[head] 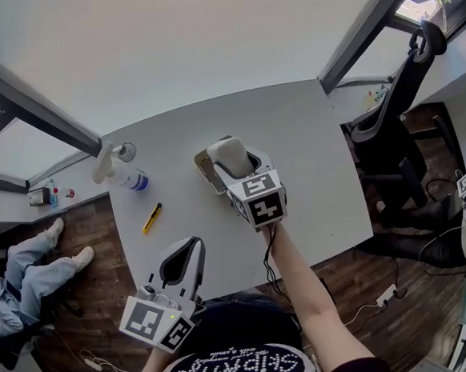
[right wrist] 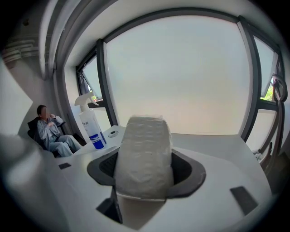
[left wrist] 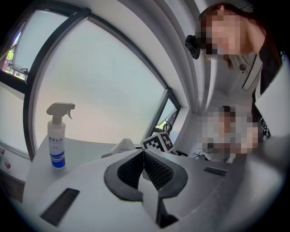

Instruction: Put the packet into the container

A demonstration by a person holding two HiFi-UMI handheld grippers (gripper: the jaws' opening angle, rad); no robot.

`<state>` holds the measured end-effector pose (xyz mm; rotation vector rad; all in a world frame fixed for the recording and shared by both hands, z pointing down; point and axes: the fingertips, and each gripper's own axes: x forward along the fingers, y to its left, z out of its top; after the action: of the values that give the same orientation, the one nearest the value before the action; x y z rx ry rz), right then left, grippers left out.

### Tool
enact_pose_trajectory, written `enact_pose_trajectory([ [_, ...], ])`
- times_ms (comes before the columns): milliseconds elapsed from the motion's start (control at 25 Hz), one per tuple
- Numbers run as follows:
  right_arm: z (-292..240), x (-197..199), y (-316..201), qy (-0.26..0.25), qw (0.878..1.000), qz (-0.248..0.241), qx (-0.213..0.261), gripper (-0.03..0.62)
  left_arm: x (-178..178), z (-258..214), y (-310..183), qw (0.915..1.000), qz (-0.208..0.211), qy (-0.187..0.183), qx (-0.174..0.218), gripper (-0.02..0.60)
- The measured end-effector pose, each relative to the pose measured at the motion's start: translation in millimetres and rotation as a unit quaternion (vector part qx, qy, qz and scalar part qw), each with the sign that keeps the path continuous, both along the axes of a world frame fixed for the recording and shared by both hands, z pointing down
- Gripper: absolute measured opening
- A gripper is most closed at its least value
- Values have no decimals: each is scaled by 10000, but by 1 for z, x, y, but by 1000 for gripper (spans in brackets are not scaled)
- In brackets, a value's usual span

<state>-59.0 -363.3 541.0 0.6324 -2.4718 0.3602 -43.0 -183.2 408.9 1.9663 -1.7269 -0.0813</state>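
Pinching a white packet in the right gripper, jaws pressed in on both its sides, top end sticking up past the tips. Holding it right over the tan container sitting around the middle of the white table. Can't tell from the head view whether touching the container or just above it, with most of the container hidden under the gripper.

Holding the left gripper down near the table's front edge, well apart from the container, jaws closed tight on each other with nothing in between.

Also spotting a spray bottle with a blue label standing toward the back left of the table, plus a small round thing just beside it, no idea what. Seeing a yellow and black tool, maybe a cutter, lying flat between the bottle and the left gripper.

Off the table: noticing a black office chair on the right and a seated person in jeans on the left, over a wooden floor.
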Motion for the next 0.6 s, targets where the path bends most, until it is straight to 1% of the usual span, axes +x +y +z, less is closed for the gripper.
enact_pose_trajectory([
  [360, 23, -10, 2, 321, 9992, -165, -150, 275, 0, 0, -1, 10000, -15, 15, -5, 9],
  [520, 36, -14, 2, 513, 9983, -261, -80, 275, -2, 1, 0, 10000, -43, 9, -10, 9],
  [600, 43, -17, 5, 571, 9977, -335, -172, 275, -3, 0, -1, 10000, -58, 3, -10, 9],
])
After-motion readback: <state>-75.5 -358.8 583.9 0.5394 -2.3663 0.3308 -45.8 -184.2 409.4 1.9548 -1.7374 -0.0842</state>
